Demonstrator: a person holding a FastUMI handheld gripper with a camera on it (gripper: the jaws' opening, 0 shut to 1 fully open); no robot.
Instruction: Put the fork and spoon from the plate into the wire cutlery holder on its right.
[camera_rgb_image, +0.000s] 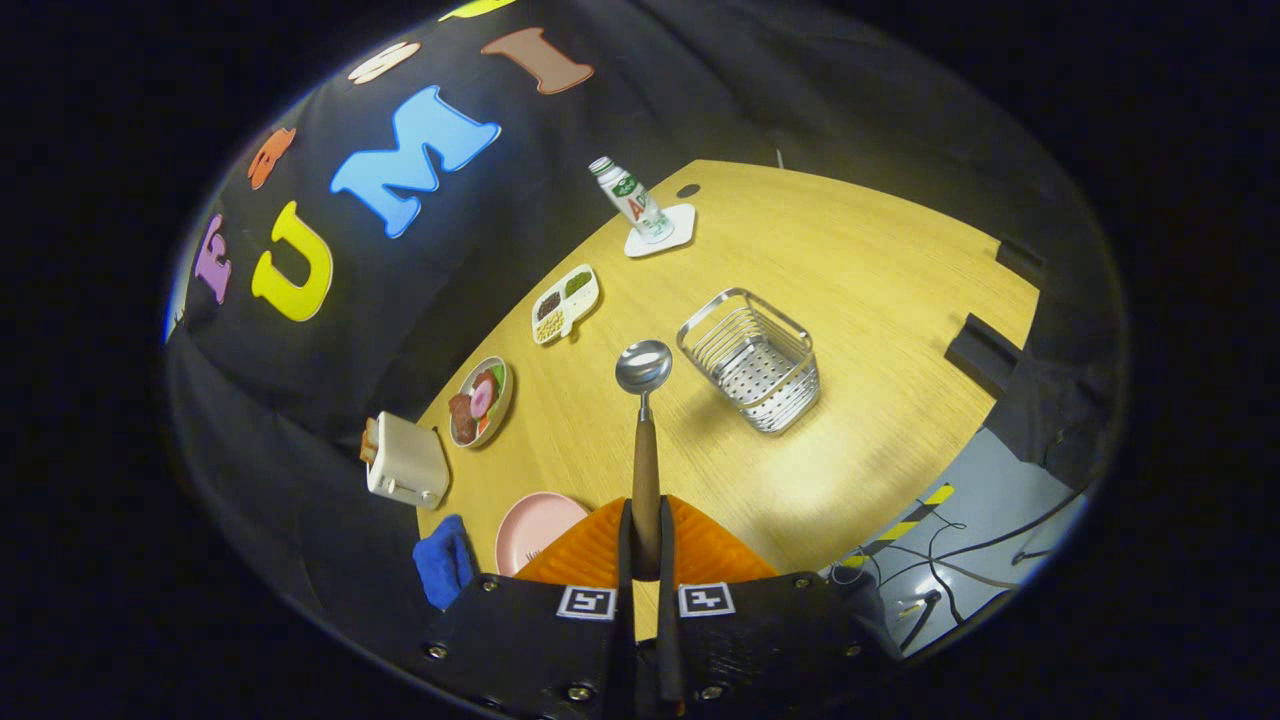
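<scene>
Right now the gripper (646, 545) hangs above the light wooden tabletop (860, 300), its jaws pressed against the brown wooden handle of a spoon with a shiny metal bowl (644, 400). The spoon sticks straight out ahead of the fingers, its bowl raised over the tabletop and just to the left of the silver wire cutlery holder (752, 360), not touching it. The holder stands upright on the tabletop. Down beside the fingers on the left sits the round pink plate (535, 528), with the tines of a fork (532, 552) just showing on it. A folded blue cloth (443, 560) lies left of the plate, and a cream toaster (405, 462) stands beyond that. Farther back a small white bottle (630, 200) rests on a white coaster (664, 232).
</scene>
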